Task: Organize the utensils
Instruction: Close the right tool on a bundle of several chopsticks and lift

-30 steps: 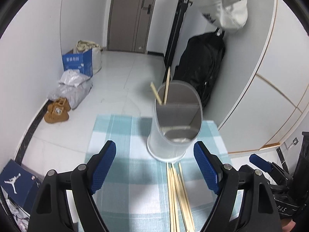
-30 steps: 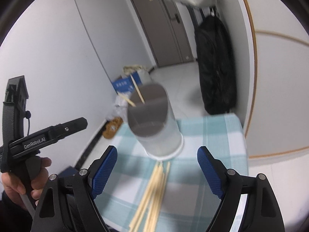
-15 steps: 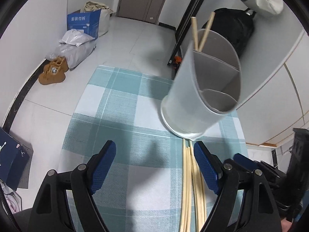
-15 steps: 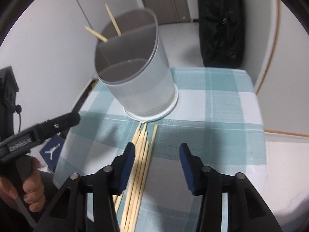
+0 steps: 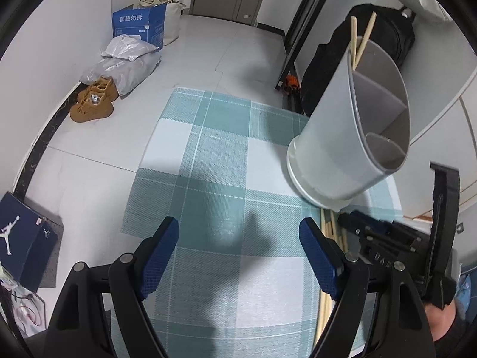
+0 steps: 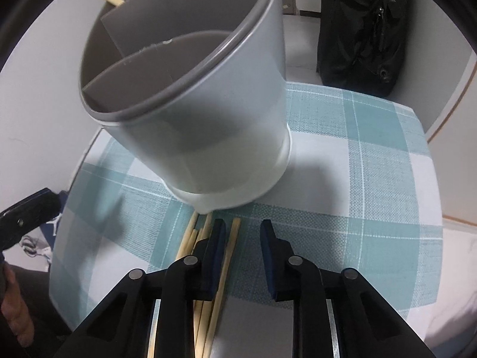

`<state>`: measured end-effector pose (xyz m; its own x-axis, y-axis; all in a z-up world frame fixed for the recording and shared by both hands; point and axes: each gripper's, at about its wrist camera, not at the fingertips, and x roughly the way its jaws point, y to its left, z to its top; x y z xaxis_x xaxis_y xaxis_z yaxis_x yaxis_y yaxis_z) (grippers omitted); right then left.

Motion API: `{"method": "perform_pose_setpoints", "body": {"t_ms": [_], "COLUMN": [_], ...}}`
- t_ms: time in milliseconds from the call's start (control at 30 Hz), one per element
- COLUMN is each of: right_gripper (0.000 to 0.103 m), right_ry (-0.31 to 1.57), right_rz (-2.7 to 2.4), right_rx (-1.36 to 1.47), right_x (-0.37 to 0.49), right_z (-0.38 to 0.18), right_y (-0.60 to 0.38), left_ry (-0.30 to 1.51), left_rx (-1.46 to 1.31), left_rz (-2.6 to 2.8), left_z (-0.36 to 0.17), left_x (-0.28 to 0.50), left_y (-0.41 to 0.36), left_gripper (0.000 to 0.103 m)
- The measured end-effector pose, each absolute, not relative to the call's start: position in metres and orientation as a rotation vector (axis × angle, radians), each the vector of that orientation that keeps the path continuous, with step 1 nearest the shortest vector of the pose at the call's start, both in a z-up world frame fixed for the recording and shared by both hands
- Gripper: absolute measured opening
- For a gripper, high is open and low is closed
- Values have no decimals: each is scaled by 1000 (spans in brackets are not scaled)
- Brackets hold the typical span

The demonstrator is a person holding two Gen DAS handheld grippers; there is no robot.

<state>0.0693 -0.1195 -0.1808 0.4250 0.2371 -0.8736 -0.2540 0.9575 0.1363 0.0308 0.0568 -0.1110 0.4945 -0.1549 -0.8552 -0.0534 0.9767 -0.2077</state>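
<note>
Pick-up step: right claw (image 6: 242,232), jaws just narrowing, one pale wooden chopstick (image 6: 230,240) between them, unpinched; grey divided plastic holder (image 6: 208,113) just ahead. Next: pinch, lift. Left claw (image 5: 238,250) spread, empty.

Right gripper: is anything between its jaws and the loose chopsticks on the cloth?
Nothing visible blocks it. The right gripper has just been closing, with the outermost loose chopstick beside its left jaw, inside the gap and not yet pinched. The holder stands just beyond the chopstick tips.
</note>
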Motion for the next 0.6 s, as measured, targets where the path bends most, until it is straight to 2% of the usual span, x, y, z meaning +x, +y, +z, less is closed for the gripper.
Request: {"method": "perform_pose_setpoints", "body": {"t_ms": [67, 133, 333, 600], "right_gripper": [16, 5, 4, 4], "right_ry": [1085, 1080, 1073, 988], "right_rz": [290, 289, 290, 321], "right_rx": [-39, -48, 30, 341], "right_x": [68, 66, 65, 57], "right_z": [-182, -184, -184, -162], "right_y": [-117, -115, -124, -179], "left_ry": [1060, 1073, 1135, 1212], "left_rx": [-196, -188, -142, -31], "left_rz": [-63, -76, -161, -209], "left_z": [-113, -115, -123, -139], "left_x": [29, 29, 28, 21], "left_y": [53, 52, 31, 0], "left_gripper": [79, 79, 79, 79]}}
